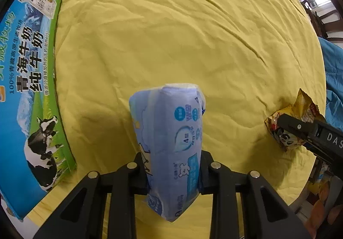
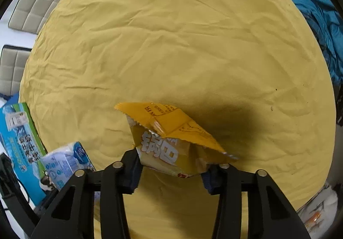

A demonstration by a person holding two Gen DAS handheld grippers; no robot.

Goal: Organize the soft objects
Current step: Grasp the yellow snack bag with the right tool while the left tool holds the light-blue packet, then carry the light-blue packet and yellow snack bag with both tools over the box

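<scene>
My left gripper [image 1: 173,171] is shut on a light blue tissue pack [image 1: 171,131] and holds it end-up above the yellow cloth [image 1: 171,35]. My right gripper [image 2: 173,168] is shut on a yellow snack bag [image 2: 171,138], lifted a little above the cloth. The snack bag [image 1: 287,129] and the right gripper's black finger [image 1: 300,129] also show at the right edge of the left wrist view. The tissue pack [image 2: 64,161] shows at the lower left of the right wrist view.
A blue and green milk carton box [image 1: 32,89] lies on the left side of the yellow cloth; it also shows in the right wrist view [image 2: 19,138]. Blue fabric [image 2: 310,14] lies beyond the cloth's right edge. Padded beige chairs [image 2: 36,3] stand at the far left.
</scene>
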